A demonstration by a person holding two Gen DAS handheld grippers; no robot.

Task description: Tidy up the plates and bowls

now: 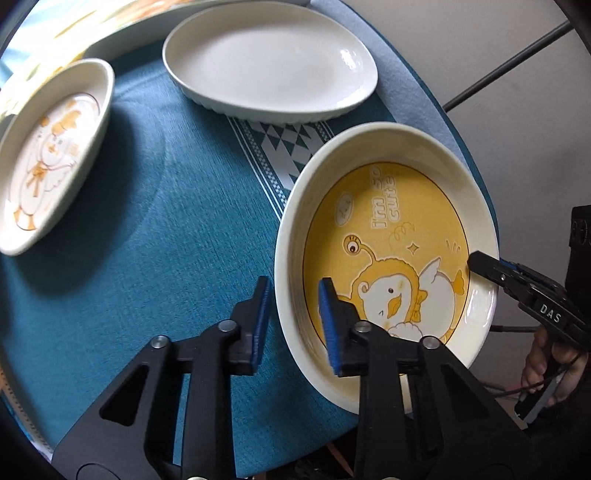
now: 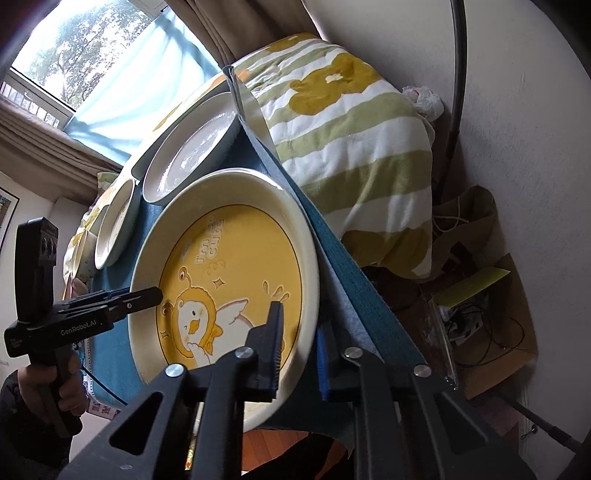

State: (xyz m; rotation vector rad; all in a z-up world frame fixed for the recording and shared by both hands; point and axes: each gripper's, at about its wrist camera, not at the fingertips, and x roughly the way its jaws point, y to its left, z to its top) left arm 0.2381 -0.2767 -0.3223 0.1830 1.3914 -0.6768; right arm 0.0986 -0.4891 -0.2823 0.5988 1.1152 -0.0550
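A deep cream plate with a yellow duck picture (image 1: 402, 229) sits at the near right of the blue tablecloth; it also shows in the right wrist view (image 2: 229, 258). My left gripper (image 1: 293, 317) straddles its left rim, one finger outside and one inside, jaws apart around the rim with a gap. My right gripper (image 2: 299, 343) straddles the opposite rim the same way. A plain white oval plate (image 1: 269, 62) lies at the back. A small duck-print dish (image 1: 51, 155) lies at the left.
A large patterned tray or plate (image 1: 110, 29) lies at the far back. The table edge (image 2: 354, 280) runs just right of the yellow plate, with a striped quilt (image 2: 351, 140) and boxes on the floor beyond.
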